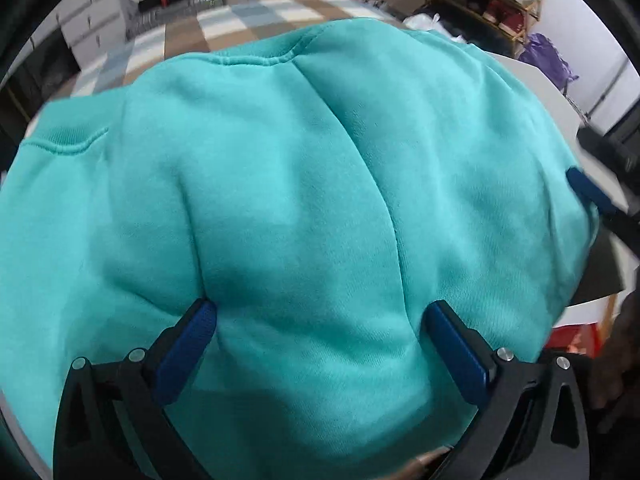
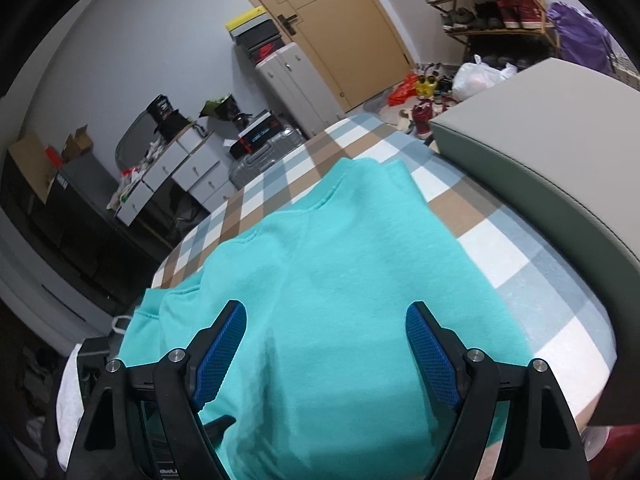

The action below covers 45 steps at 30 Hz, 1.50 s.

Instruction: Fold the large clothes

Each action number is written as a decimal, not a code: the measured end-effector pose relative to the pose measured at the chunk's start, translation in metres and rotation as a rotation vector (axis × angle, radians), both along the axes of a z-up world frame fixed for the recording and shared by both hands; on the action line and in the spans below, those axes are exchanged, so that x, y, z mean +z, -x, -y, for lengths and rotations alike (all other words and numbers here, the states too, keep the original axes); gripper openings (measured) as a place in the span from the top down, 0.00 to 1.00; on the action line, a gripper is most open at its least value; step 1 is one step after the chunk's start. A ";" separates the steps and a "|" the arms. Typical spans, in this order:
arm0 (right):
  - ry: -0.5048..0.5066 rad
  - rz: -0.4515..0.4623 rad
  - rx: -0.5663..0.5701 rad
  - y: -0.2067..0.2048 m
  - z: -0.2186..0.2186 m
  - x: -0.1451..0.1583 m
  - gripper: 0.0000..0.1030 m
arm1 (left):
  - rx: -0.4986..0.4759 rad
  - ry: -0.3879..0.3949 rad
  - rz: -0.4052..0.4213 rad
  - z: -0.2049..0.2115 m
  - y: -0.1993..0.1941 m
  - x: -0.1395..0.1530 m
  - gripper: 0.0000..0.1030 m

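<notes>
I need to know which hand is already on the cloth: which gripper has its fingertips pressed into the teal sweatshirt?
The left gripper: its fingertips dent the teal sweatshirt; the right gripper hovers open above it.

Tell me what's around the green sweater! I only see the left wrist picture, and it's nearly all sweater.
Observer: In the right wrist view, the teal sweater lies on a checked cloth with blue, white and brown squares.
Operator: Is the other grabber holding it?
Observer: No, the right gripper is open above the sweater, with nothing between its pads.
Operator: What's next to the sweater?
Observer: A big grey cushioned block sits on the cloth to the sweater's right.
</notes>
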State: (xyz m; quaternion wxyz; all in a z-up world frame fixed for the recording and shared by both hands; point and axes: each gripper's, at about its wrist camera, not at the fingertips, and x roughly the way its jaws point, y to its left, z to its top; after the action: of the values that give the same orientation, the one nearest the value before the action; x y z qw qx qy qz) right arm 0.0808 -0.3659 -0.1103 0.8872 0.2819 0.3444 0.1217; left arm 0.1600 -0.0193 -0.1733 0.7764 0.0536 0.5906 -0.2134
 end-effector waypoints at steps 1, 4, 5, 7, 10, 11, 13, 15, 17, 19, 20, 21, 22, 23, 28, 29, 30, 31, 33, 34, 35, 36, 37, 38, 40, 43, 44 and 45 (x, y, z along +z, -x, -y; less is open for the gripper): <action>0.010 -0.003 0.006 -0.001 0.000 0.000 0.20 | 0.008 0.014 -0.021 -0.002 0.000 0.009 0.01; 0.109 -0.004 0.085 -0.002 -0.011 0.006 0.20 | 0.003 0.047 0.092 -0.017 0.012 0.045 0.01; 0.156 -0.007 0.119 -0.002 -0.015 0.008 0.20 | 0.010 0.024 0.155 -0.026 0.017 0.054 0.01; 0.266 -0.017 0.217 -0.002 -0.026 0.013 0.20 | 0.039 -0.047 0.177 -0.041 0.016 0.050 0.01; 0.463 -0.042 0.328 -0.003 -0.043 0.011 0.20 | 0.086 -0.046 0.049 -0.067 0.000 0.006 0.01; 0.541 -0.062 0.368 -0.006 -0.050 0.003 0.20 | 0.078 0.013 0.094 -0.074 0.004 0.005 0.01; 0.627 -0.076 0.417 -0.011 -0.060 -0.018 0.20 | 0.057 0.024 0.137 -0.074 0.010 0.007 0.01; 0.732 -0.056 0.459 -0.009 -0.072 -0.029 0.20 | 0.065 0.038 0.120 -0.076 0.010 0.014 0.01; 0.770 -0.109 0.493 -0.013 -0.079 -0.024 0.21 | 0.072 0.073 0.107 -0.082 0.002 0.012 0.01; 0.714 -0.125 0.554 -0.021 -0.079 -0.005 0.40 | 0.081 0.104 0.114 -0.082 0.000 0.008 0.01; 0.694 -0.113 0.551 -0.026 -0.077 0.005 0.40 | 0.081 0.105 0.127 -0.082 0.003 0.005 0.01; 0.677 -0.086 0.527 -0.032 -0.074 0.018 0.38 | 0.078 0.099 0.143 -0.081 0.006 0.004 0.01; 0.666 -0.055 0.493 -0.044 -0.073 0.032 0.37 | 0.071 0.085 0.157 -0.078 0.009 0.003 0.01; 0.669 -0.054 0.473 -0.055 -0.074 0.038 0.37 | 0.068 0.078 0.162 -0.076 0.006 0.002 0.01; 0.614 -0.148 0.416 -0.141 -0.087 0.033 0.37 | 0.079 0.082 0.175 -0.077 -0.004 -0.003 0.01; 0.621 -0.177 0.413 -0.150 -0.091 0.025 0.37 | 0.079 0.080 0.178 -0.076 -0.004 -0.003 0.01; 0.643 -0.216 0.422 -0.161 -0.097 0.013 0.38 | 0.079 0.078 0.179 -0.076 -0.005 -0.003 0.01; 0.687 -0.274 0.449 -0.173 -0.107 -0.008 0.37 | 0.079 0.077 0.177 -0.075 -0.006 -0.003 0.01; 0.700 -0.270 0.439 -0.173 -0.113 -0.018 0.34 | 0.079 0.079 0.170 -0.076 -0.008 -0.003 0.01; 0.708 -0.278 0.434 -0.173 -0.114 -0.016 0.33 | 0.081 0.081 0.167 -0.076 -0.008 -0.003 0.01; 0.722 -0.297 0.431 -0.174 -0.115 -0.012 0.34 | 0.083 0.081 0.165 -0.076 -0.009 -0.003 0.01; 0.733 -0.290 0.422 -0.172 -0.117 -0.004 0.38 | 0.083 0.079 0.162 -0.076 -0.009 -0.003 0.01; 0.721 -0.246 0.415 -0.164 -0.119 0.012 0.49 | 0.084 0.079 0.160 -0.075 -0.009 -0.003 0.01; 0.690 -0.211 0.420 -0.160 -0.122 0.022 0.51 | 0.085 0.080 0.158 -0.075 -0.010 -0.003 0.01; 0.582 -0.127 0.482 -0.140 -0.137 0.045 0.51 | 0.089 0.080 0.158 -0.075 -0.010 -0.004 0.01; 0.658 -0.128 0.585 -0.127 -0.178 0.038 0.53 | 0.094 0.081 0.161 -0.075 -0.011 -0.004 0.01; 0.714 -0.141 0.595 -0.126 -0.192 0.028 0.52 | 0.092 0.081 0.164 -0.075 -0.010 -0.004 0.01; 0.761 -0.162 0.600 -0.127 -0.203 0.015 0.51 | 0.088 0.080 0.168 -0.075 -0.010 -0.005 0.01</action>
State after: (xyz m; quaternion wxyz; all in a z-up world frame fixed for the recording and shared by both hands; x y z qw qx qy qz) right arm 0.2080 -0.1628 -0.0957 0.8234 -0.1653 0.4984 0.2149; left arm 0.1701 0.0558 -0.1780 0.8334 0.0142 0.5161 -0.1972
